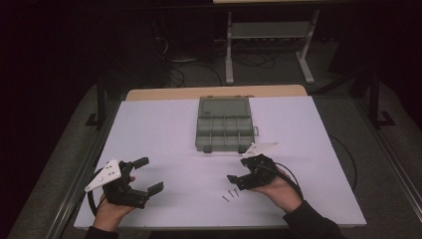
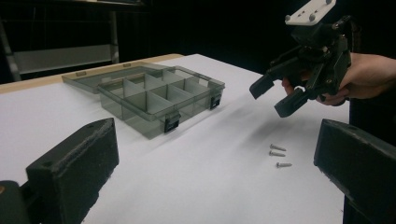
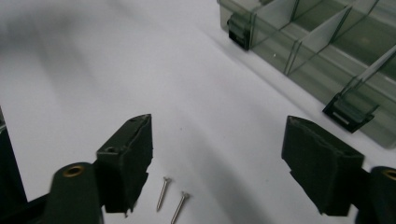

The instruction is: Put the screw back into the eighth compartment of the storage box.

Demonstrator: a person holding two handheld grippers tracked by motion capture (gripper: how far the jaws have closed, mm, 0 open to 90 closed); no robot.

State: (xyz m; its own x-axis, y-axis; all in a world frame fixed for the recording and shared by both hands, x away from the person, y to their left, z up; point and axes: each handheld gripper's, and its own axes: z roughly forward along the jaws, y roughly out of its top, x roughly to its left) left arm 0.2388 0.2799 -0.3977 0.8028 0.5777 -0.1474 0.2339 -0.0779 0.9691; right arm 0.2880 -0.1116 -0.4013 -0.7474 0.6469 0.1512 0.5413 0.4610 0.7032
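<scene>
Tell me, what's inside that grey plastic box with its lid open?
The organizer box looks empty: its divided compartments show only bare bottoms in the left gripper view. Three screws lie outside on the table. Dividers hide some far corners.

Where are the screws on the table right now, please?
In the high view, the screws lie loose on the table near its front edge, right of centre, just below the open right claw and well in front of the open box.

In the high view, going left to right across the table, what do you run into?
Left claw → three loose screws → right claw. The open compartment box lies farther back and overlaps the screws and right claw in left-right position, so it is left out of the order.
</scene>
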